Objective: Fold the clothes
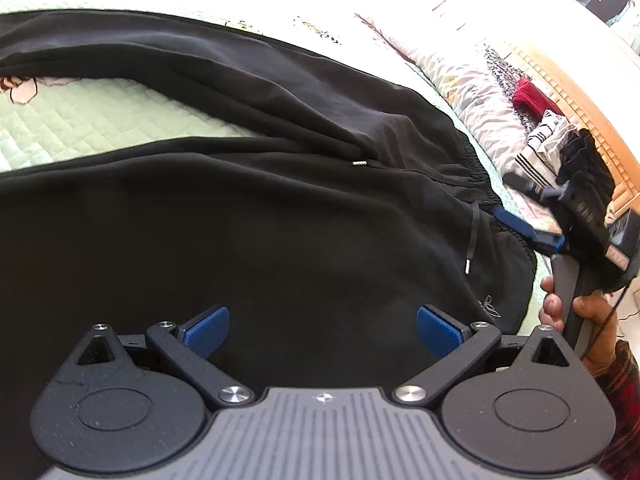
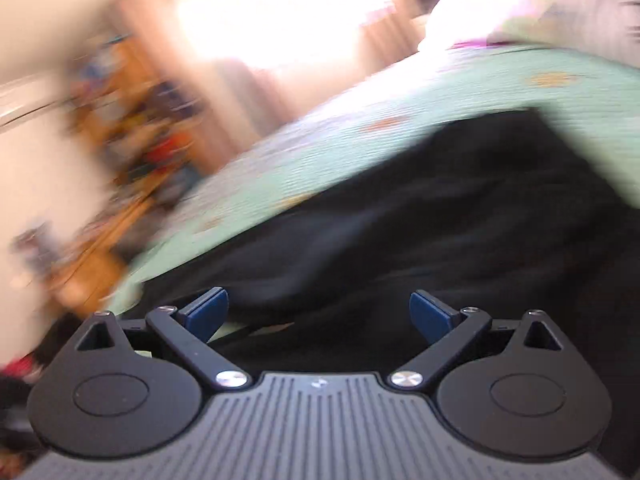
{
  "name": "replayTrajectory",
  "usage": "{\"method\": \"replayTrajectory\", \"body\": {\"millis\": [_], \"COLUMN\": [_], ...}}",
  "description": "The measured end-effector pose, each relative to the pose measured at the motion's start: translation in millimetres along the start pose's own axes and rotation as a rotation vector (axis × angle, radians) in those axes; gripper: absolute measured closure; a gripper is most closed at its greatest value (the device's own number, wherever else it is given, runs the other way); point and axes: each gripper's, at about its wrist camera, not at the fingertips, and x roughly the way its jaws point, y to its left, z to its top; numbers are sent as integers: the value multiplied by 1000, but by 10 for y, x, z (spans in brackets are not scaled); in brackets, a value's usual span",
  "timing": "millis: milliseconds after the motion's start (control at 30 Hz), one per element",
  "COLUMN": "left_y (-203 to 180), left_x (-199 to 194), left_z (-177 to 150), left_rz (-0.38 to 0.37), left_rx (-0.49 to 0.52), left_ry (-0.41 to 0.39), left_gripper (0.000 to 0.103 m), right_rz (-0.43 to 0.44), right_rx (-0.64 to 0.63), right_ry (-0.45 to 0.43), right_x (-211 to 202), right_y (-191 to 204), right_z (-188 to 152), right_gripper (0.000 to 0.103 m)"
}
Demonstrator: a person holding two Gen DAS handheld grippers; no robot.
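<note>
Right now my left gripper (image 1: 323, 330) stands wide open with nothing between its blue pads, hovering low over the black trousers (image 1: 248, 224), over the hip of the near leg. From my tongs the cloth runs outward in two legs: the near one stretches off to my left, and the far leg (image 1: 192, 60) lies beyond it, parted from it by a wedge of bare green quilt (image 1: 92, 124). So the long axis of the garment runs left to right across my view, with the waistband (image 1: 476, 172) and its drawstring (image 1: 472, 236) at the right end.

My right gripper (image 2: 319, 312) is open as well and holds nothing. In its own view, much blurred, the black cloth lies just ahead and to the right, with its edge close under the left finger. From the left camera I see that gripper (image 1: 520, 204) pointing in at the waistband, one blue finger at the hem, my hand (image 1: 576, 312) wrapped round the handle.

I judge the right tongs are the nearer to the waistband and the left nearer the thigh. The trousers lie spread flat, legs apart, which would suit either laying one leg over the other or smoothing out; I cannot tell which.
</note>
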Motion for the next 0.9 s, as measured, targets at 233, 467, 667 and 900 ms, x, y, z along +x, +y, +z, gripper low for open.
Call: {"method": "replayTrajectory", "body": {"millis": [233,467,667,900], "left_y": [3,116,156,109], "left_x": [16,-95,-104,29], "left_z": [24,89,113,131], "left_rz": [82,98,100,77], "left_rx": [13,-26,-28,1], "left_ry": [1,-31,-24,1], "left_gripper": [3,3,3,3], "right_rz": [-188,126,-107,-154], "right_rx": [231,-164,-387,-122], "right_ry": [-21,119,56,-106], "right_x": [46,599,835,137], "right_y": [-487,968,1302,448], "right_z": [-175,-228,-190,-79], "right_gripper": [4,5,5,5]}}
